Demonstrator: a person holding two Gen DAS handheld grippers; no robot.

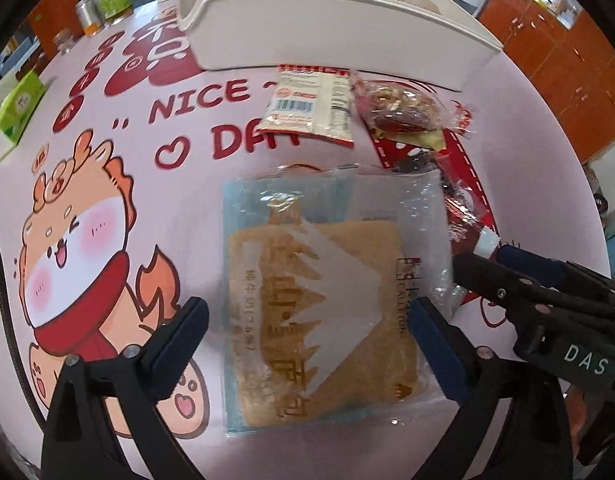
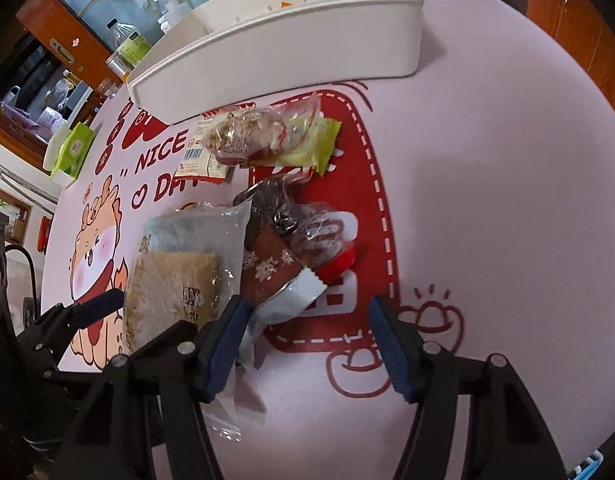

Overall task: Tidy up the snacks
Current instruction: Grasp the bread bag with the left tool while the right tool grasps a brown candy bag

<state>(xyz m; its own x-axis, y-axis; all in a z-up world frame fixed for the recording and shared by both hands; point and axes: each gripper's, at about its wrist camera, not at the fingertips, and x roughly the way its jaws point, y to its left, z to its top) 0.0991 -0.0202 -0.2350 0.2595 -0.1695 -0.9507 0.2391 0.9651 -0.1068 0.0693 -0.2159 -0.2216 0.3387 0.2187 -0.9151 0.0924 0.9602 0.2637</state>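
Snacks mostly still loose on the pink printed table mat [image 1: 107, 128], in front of the white bin [image 1: 327, 36]. Something pale already lies inside the bin, seen from the right wrist view; hard to say what, the rim hides most of it. So: barely begun, nearly all left to do.

Left gripper [image 1: 307, 344] stands wide, straddling the near end of the flat cracker packet [image 1: 319, 304], pads beside it, not pressing. Packet lies flat, long axis running away from the gripper toward the bin, clear sealed end farthest.

Right gripper [image 2: 307, 348] moderately open over the brown snowflake-print packet [image 2: 275, 268], whose white sealed end lies just by its left pad; nothing gripped. That packet lies slanted, long axis angling up-left toward the bin, partly on the cracker packet's edge.

Farther off: barcode sachet [image 1: 311, 108], clear-wrapped nut snack [image 1: 399, 104], green packet [image 2: 311, 144], all just short of the bin wall.
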